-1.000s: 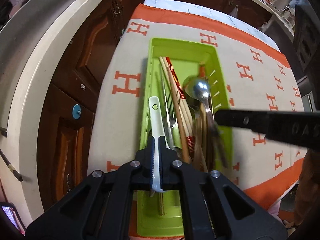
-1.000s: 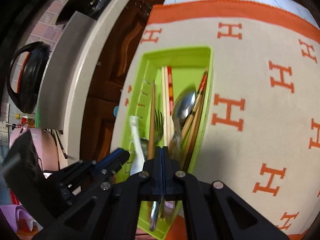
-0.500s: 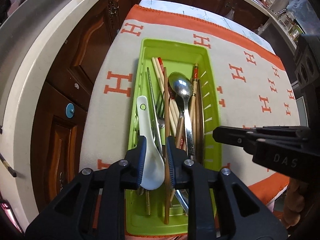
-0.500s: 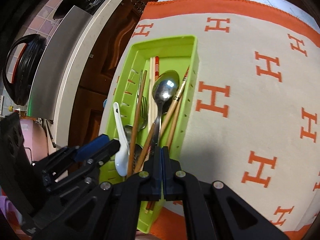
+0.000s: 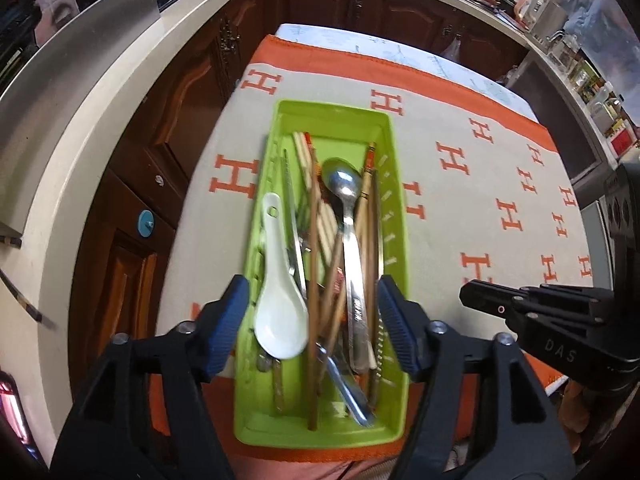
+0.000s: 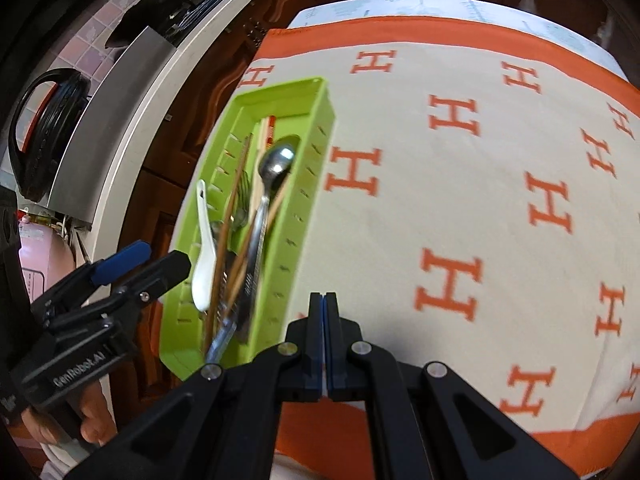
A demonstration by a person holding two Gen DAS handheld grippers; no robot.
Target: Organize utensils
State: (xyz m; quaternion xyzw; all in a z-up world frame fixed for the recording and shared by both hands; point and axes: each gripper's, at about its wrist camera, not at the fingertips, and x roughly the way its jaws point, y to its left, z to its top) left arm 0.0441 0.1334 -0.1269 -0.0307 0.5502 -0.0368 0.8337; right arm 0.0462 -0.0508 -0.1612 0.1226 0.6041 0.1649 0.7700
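A lime-green utensil tray (image 5: 394, 152) (image 6: 316, 152) lies on a cream cloth with orange H marks (image 5: 460, 128) (image 6: 480, 184). In it lie a white ceramic spoon (image 5: 278, 308) (image 6: 203, 264), a steel spoon (image 5: 346, 200) (image 6: 274, 168), wooden chopsticks (image 5: 314, 264) (image 6: 230, 216), a fork and more cutlery. My left gripper (image 5: 312, 328) hangs open above the tray's near half, its blue pads wide apart and holding nothing. My right gripper (image 6: 324, 308) is shut with nothing in it, over the cloth just right of the tray.
Dark wooden cabinet doors (image 5: 188, 92) and a pale counter edge (image 5: 80, 120) run along the left. A black pot (image 6: 44, 128) stands on the counter. Kitchen clutter lines the far right counter (image 5: 592, 80). The cloth right of the tray is bare.
My left gripper opened and let go of the white spoon, which now lies in the tray. Both grippers pulled back; the right one moved off the tray to the right, still shut.
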